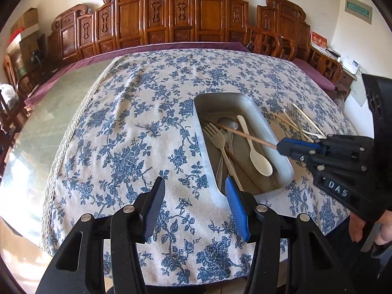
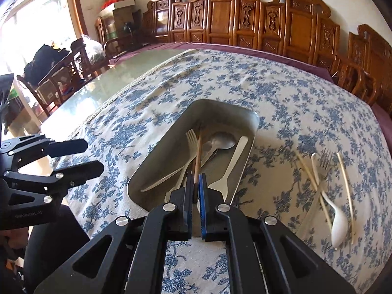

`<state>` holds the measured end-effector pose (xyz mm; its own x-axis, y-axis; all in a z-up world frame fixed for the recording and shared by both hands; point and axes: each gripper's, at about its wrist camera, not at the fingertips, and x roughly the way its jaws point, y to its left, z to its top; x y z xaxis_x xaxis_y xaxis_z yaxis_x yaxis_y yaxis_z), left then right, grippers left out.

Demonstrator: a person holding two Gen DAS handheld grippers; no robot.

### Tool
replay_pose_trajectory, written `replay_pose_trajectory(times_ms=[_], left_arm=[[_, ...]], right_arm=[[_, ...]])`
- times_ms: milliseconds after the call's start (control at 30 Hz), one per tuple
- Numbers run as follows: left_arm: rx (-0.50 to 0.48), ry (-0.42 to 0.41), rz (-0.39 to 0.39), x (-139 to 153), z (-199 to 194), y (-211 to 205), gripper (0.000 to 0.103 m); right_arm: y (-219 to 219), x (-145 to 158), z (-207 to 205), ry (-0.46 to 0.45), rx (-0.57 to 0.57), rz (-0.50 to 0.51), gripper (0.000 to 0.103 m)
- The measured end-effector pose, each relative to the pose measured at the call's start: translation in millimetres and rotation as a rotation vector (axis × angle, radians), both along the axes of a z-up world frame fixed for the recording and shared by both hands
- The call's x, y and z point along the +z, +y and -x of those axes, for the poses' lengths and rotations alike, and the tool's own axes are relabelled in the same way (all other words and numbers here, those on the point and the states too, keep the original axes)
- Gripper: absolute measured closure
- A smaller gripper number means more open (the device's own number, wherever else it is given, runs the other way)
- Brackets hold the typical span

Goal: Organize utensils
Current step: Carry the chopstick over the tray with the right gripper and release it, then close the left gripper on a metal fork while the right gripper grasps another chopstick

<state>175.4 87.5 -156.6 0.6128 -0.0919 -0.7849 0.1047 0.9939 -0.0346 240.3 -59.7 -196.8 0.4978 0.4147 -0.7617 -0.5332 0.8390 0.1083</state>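
Fingers [image 2: 202, 191] of the right gripper [image 2: 195, 186] are pinched on the near end of a brown chopstick [image 1: 245, 136], whose far tip reaches down over the metal tray [image 1: 274, 132] and seems to rest among the pieces already in it; the left gripper [image 1: 194, 202] hangs beside the tray's near corner with its jaws half apart and nothing between them

Inside the tray lie a pale fork [image 1: 215, 137], a steel spoon [image 2: 221, 140] and a cream spoon [image 1: 254, 147], all crossed over one another; on the floral tablecloth [image 1: 137, 112] beyond the tray a loose cluster waits, a metal fork [image 2: 324, 163], a white spoon [image 2: 339, 227] and pale chopsticks [image 2: 345, 186]

Risk, as I judge it, sits in the release; the stick is held by one end only, so if the pads part while it is tilted it may pivot on the tray's rim and roll out onto the cloth; its tip could also lever the fork or spoon beneath and scatter them; the left gripper, so near the corner, might nudge the tray if it drifts inward
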Motion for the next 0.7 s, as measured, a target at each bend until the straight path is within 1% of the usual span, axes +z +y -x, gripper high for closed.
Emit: replay_pose_trajectory(times_ms=[233, 333, 467, 500, 600, 633, 667, 700], left_arm=[[-0.012, -0.007, -0.011, 2, 1, -9, 0.053], [-0.021, -0.003, -0.018, 2, 2, -17, 0.053], [-0.028, -0.003, -0.015, 5, 0, -27, 0.052], [-0.031, -0.005, -0.012, 6, -1, -30, 0.049], [-0.042, -0.005, -0.011, 7, -9, -44, 0.047], [-0.050, -0.004, -0.012, 7, -13, -51, 0.043], [-0.057, -0.006, -0.013, 7, -16, -56, 0.036], [-0.068, -0.011, -0.012, 7, -19, -64, 0.034]], right_arm=[[-8, 4, -1, 0.002, 0.023, -0.033, 0.096], [-24, 8, -4, -0.007, 0.007, -0.053, 0.096], [-56, 9, -17, -0.020, -0.029, -0.064, 0.096], [-62, 9, -19, -0.025, -0.035, -0.060, 0.096], [-94, 6, -32, -0.047, -0.065, -0.039, 0.096], [-103, 5, -37, -0.051, -0.077, -0.036, 0.096], [-113, 4, -42, -0.054, -0.090, -0.035, 0.096], [-123, 4, -48, -0.057, -0.102, -0.034, 0.096]])
